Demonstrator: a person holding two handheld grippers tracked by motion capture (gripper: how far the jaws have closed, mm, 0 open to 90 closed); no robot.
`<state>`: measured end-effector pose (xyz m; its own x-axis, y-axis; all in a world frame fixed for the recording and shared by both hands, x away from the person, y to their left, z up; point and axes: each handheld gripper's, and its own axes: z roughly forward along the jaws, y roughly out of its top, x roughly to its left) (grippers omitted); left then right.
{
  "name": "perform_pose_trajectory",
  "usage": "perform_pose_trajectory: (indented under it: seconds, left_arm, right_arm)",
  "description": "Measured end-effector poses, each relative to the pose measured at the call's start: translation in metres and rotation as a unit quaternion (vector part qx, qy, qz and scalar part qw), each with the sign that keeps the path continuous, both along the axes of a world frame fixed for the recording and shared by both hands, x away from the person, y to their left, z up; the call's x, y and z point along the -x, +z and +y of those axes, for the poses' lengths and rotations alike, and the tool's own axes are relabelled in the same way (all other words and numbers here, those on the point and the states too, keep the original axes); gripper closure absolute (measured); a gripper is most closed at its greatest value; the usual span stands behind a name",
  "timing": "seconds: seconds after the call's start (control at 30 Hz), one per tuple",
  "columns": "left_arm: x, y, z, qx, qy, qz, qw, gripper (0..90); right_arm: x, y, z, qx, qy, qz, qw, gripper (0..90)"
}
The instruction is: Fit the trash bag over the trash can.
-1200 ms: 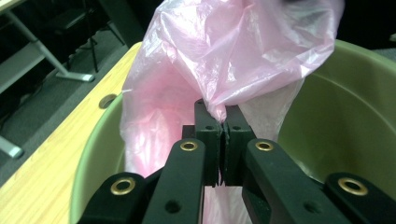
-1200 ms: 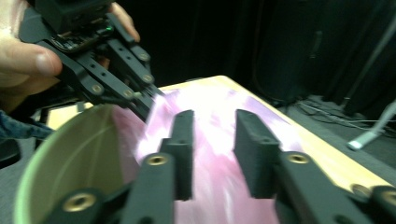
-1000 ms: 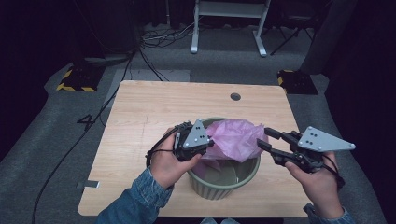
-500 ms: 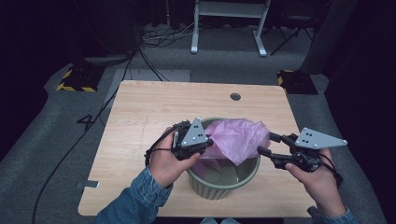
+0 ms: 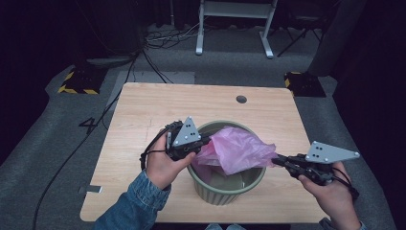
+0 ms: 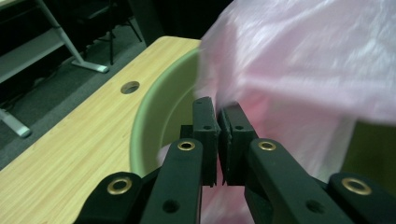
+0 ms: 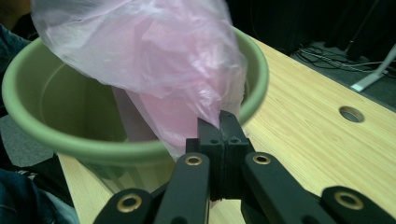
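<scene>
The pink plastic bag (image 5: 237,149) is thin, translucent and crinkled, ballooning over the mouth of the green bucket (image 5: 229,189) with part of it hanging down inside; it stretches between the two grippers, above the near middle of the wooden table (image 5: 143,112); in the right gripper view the bag (image 7: 154,60) rises as a puffed, glossy mass over the bucket's rim (image 7: 70,140), paler at the folds; the left gripper (image 5: 203,143) sits at the bucket's left rim, its jaws pressed together on a fold of the film, as the left gripper view shows (image 6: 218,116); the right gripper (image 5: 277,161) is just outside the right rim, jaws clamped on the bag's outer corner (image 7: 219,123), pulling it to a point; a round cable hole (image 5: 241,99) lies in the table's far side, well apart from the bucket; beyond the table stand a white metal frame (image 5: 234,19) and cables on the grey floor; the bag hides much of the bucket's inside
</scene>
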<state>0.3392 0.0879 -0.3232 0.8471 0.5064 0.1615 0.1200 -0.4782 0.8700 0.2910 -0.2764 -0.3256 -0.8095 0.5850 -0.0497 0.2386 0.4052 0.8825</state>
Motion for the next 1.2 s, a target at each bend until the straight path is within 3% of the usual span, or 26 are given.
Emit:
perform_pose_trajectory:
  seconds: [0.13,0.3,0.37,0.47,0.63,0.8,0.97,1.1,1.2]
  left_arm:
    - [0.0,0.0,-0.001,0.005,-0.008,-0.003,1.0,84.7]
    - [0.008,0.0,-0.012,0.006,-0.029,-0.036,0.9989,58.0]
    - [0.014,0.001,-0.018,0.012,-0.056,-0.054,0.9969,46.9]
    - [0.02,0.004,-0.025,0.009,-0.079,-0.077,0.9939,37.7]
    - [0.026,0.005,-0.029,-0.003,-0.087,-0.09,0.9921,33.3]
    - [0.032,0.01,-0.026,0.001,-0.09,-0.104,0.9905,30.8]
    - [0.041,0.018,-0.031,0.013,-0.109,-0.119,0.9868,29.6]
    - [0.043,0.018,-0.041,0.0,-0.127,-0.116,0.9851,28.4]
    - [0.04,0.015,-0.048,-0.008,-0.129,-0.112,0.9853,29.1]
  right_arm:
    - [0.006,-0.003,-0.011,-0.007,-0.01,0.001,0.9999,90.0]
    - [0.009,-0.002,-0.013,-0.007,-0.013,-0.005,0.9999,90.0]
    - [0.009,0.0,-0.011,-0.009,-0.013,-0.007,0.9998,90.0]
    - [0.01,0.002,-0.009,-0.01,-0.011,-0.009,0.9998,90.0]
    - [0.009,0.006,-0.002,-0.013,-0.013,-0.012,0.9998,90.0]
    - [0.006,0.009,0.003,-0.006,-0.027,-0.01,0.9996,90.0]
    - [0.004,0.009,0.005,-0.004,-0.038,-0.002,0.9993,90.0]
    - [0.004,0.008,0.01,-0.004,-0.032,0.002,0.9995,90.0]
    - [0.003,0.008,0.015,-0.019,-0.008,0.014,0.9997,90.0]
